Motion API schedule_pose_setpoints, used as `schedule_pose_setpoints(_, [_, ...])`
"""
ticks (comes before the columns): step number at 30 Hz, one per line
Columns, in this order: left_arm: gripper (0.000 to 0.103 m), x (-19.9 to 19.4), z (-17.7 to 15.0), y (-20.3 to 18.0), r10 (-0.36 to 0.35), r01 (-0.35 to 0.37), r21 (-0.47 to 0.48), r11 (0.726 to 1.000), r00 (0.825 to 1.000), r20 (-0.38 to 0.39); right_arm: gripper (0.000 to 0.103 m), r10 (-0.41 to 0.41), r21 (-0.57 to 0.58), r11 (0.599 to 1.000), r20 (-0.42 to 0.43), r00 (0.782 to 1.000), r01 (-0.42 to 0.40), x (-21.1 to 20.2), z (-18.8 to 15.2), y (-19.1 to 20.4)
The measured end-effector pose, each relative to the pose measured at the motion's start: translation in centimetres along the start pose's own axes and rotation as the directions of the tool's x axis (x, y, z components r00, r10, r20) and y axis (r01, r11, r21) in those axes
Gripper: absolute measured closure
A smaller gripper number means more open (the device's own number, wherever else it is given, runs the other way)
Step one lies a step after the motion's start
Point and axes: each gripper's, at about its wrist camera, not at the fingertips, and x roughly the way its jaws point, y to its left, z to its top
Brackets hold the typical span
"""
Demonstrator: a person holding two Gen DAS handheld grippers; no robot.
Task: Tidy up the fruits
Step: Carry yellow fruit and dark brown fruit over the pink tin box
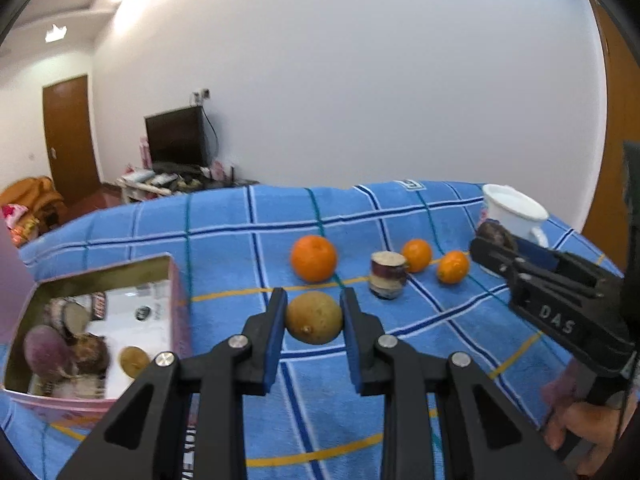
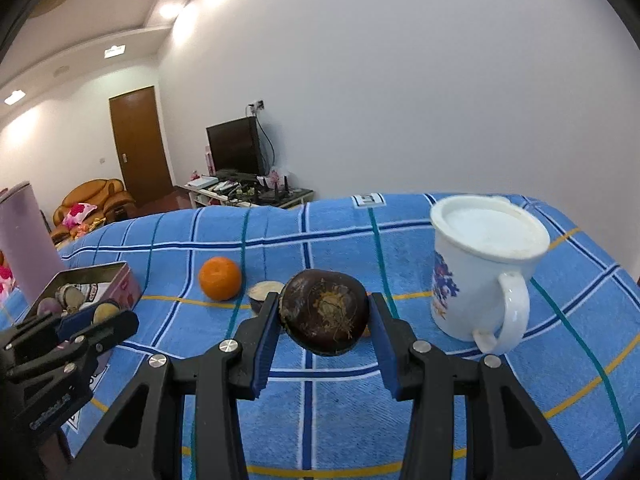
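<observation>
A counter covered with a blue plaid cloth held scattered fruit. The left tool was clamped at its narrowest on a yellow-brown round fruit, its blue pads pressing both sides, just right of an open pink tin box at the near left that already contained several dark and brown fruits. The right tool gripped a dark brown, rough-skinned fruit between its pads, raised above the cloth beside a white mug at the far right. Farther back on the cloth sat a large orange, then to its right a cut purple piece standing on end, and two smaller oranges. A person's hand held the right tool's handle.
</observation>
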Motion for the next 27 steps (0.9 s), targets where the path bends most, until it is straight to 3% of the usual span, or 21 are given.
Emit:
schedule_pose_setpoints(3, [0.074,-0.3,-0.2,0.0,0.042,-0.042,0.030,0.999,0.999,0.022,0.057,-0.014,-0.015,1.000,0.009,1.000,0.014,-0.2,-0.1,0.4])
schedule_pose_setpoints(27, [0.074,-1.7,-1.0,1.1,0.044,-0.045,0.031,0.999,0.999,0.011,0.057,-0.020,-0.049,0.999,0.034,0.999,0.022,-1.6,-0.7,2.6])
